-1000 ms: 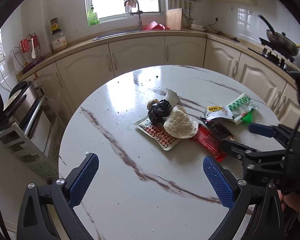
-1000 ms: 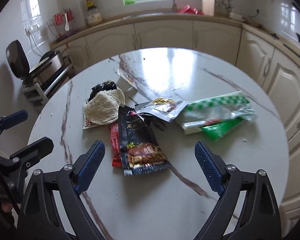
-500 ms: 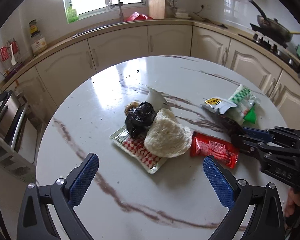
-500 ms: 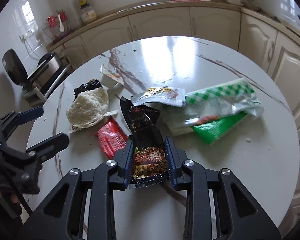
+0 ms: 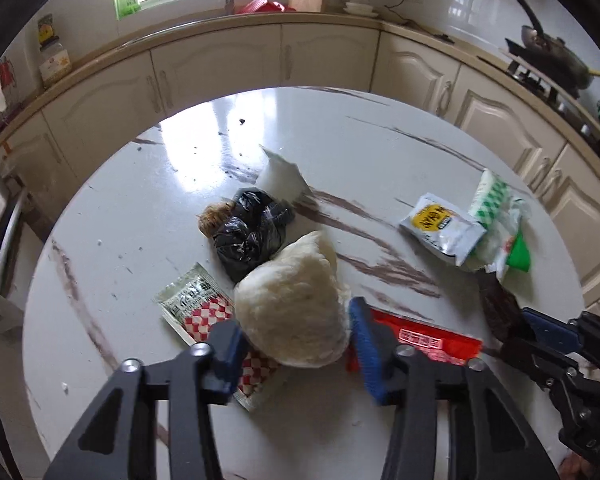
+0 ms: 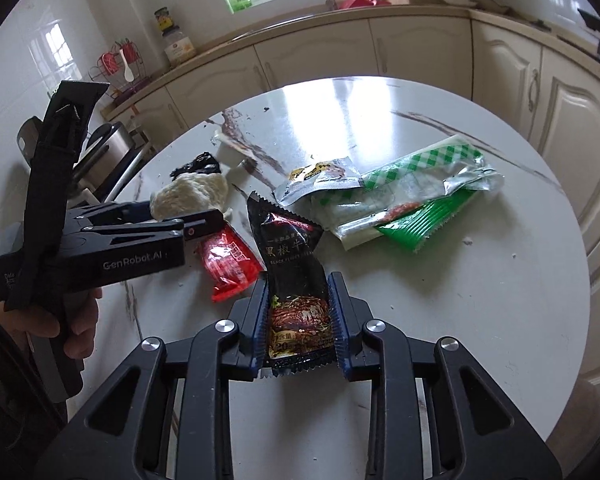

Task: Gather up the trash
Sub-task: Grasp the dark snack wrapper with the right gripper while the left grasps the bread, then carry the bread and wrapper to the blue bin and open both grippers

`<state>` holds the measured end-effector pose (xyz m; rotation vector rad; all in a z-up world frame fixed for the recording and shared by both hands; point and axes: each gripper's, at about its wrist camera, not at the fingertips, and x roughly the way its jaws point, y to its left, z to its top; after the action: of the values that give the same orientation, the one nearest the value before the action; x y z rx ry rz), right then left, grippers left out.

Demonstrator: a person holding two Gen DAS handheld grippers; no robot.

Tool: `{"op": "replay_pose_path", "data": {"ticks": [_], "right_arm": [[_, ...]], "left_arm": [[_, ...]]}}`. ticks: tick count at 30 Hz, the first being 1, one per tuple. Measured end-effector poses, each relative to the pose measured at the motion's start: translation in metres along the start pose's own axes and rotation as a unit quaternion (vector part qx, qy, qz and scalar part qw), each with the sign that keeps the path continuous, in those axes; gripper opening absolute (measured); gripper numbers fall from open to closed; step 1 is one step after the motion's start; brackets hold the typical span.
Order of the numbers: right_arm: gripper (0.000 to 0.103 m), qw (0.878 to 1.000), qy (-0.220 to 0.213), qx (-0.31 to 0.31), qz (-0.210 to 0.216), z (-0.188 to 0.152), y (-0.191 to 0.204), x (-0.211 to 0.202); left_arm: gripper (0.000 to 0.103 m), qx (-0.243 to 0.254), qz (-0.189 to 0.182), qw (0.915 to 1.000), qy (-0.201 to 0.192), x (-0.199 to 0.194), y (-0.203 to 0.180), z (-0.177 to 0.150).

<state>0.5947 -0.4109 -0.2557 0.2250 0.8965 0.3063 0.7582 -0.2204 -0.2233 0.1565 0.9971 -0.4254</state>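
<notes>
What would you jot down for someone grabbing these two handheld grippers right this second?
Right gripper: jaws shut on the black snack wrapper, its far end still on the table.
Left gripper: jaws closing around the white foam fruit net; grip not yet sure.
Loose on the table: red wrapper, black plastic bag, checkered sachet, silver-yellow pouch, green checked wrapper, white scrap.
Done: nothing cleared away yet.
Left: lift both, bin them, collect the rest. No bin is in view.
</notes>
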Motion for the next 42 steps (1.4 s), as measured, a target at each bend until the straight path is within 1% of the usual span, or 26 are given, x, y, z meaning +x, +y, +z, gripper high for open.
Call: {"op": "replay_pose_path", "data": {"ticks": [3,9,14,21,24,27,31,33,36,40,42], "right_arm": [[0.026,1.0,-0.006,0.0,0.001,-0.001,0.002,-0.004],[0.026,1.0,-0.015,-0.002,-0.004,-0.006,0.009,-0.016],[0.026,1.0,-0.025,-0.009,-0.004,-0.008,0.026,-0.031],[0.026,0.999,-0.037,-0.035,0.009,-0.014,0.078,-0.05],[0.026,0.997,-0.038,-0.056,0.02,-0.017,0.113,-0.052],[0.026,0.996,-0.04,-0.078,0.035,-0.024,0.152,-0.051],[0.026,0.991,-0.031,-0.112,0.067,-0.03,0.212,-0.038],[0.026,0.988,-0.026,-0.128,0.084,-0.033,0.243,-0.027],[0.026,0.982,-0.006,-0.151,0.116,-0.04,0.293,-0.003],[0.026,0.972,0.027,-0.179,0.147,-0.051,0.349,0.035],[0.026,0.968,0.044,-0.19,0.157,-0.057,0.37,0.055]], "left_arm": [[0.032,-0.002,-0.006,1.0,-0.006,-0.004,0.005,-0.003],[0.031,-0.016,-0.023,0.9994,-0.021,-0.027,0.015,-0.022],[0.031,-0.024,-0.041,0.9977,-0.05,-0.075,0.026,-0.051],[0.031,-0.032,-0.06,0.9936,-0.09,-0.143,0.055,-0.101],[0.031,-0.04,-0.066,0.9914,-0.106,-0.172,0.082,-0.129],[0.031,-0.055,-0.051,0.99,-0.12,-0.196,0.113,-0.16],[0.031,-0.087,-0.042,0.987,-0.128,-0.221,0.164,-0.202],[0.031,-0.106,-0.03,0.9853,-0.131,-0.231,0.19,-0.223],[0.031,-0.138,-0.01,0.9816,-0.132,-0.245,0.233,-0.256],[0.031,-0.181,0.019,0.9764,-0.117,-0.253,0.289,-0.303],[0.031,-0.202,0.027,0.9731,-0.106,-0.251,0.312,-0.319]]}}
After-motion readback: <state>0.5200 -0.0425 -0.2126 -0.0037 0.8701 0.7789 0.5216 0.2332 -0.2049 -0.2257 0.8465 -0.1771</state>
